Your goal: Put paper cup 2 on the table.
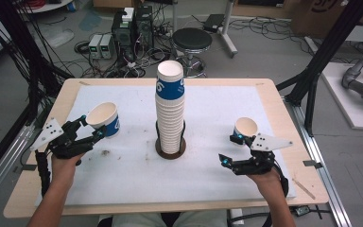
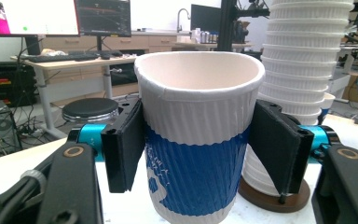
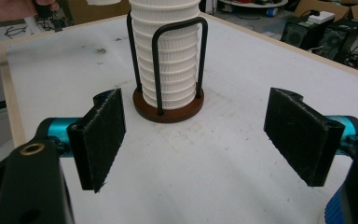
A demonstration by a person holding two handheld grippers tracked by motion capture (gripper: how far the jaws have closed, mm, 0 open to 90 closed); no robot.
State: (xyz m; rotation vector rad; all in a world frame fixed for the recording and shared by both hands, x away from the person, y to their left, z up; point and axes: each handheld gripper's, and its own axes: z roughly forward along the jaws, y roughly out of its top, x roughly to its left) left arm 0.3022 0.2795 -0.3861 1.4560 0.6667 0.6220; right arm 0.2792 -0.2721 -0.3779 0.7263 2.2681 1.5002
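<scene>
paper cup (image 2: 199, 135), white above and blue below, clamped between both black pads of left claw (image 1: 89, 127), rim slightly squeezed out of round, held clear of the surface (image 1: 123, 175) and tilted with its mouth toward the middle in the high view; upright between the pads in the left gripper view

just beyond and to the right of that claw: tall stack of cups (image 1: 170, 111) standing in a black wire holder (image 3: 168, 70) on a round brown base (image 1: 170, 150), near the surface's centre

right claw (image 1: 231, 149) spread wide, nothing between its pads, hovering low over the white mat; same stack and holder straight ahead of it in the right gripper view, well apart from the pads

second, smaller cup (image 1: 245, 128) standing upright just beyond the right claw's far finger, close beside it, touching or not cannot be told

hand (image 1: 65, 163) behind left claw, hand (image 1: 269, 182) behind right claw, both coming in from the near edge
</scene>
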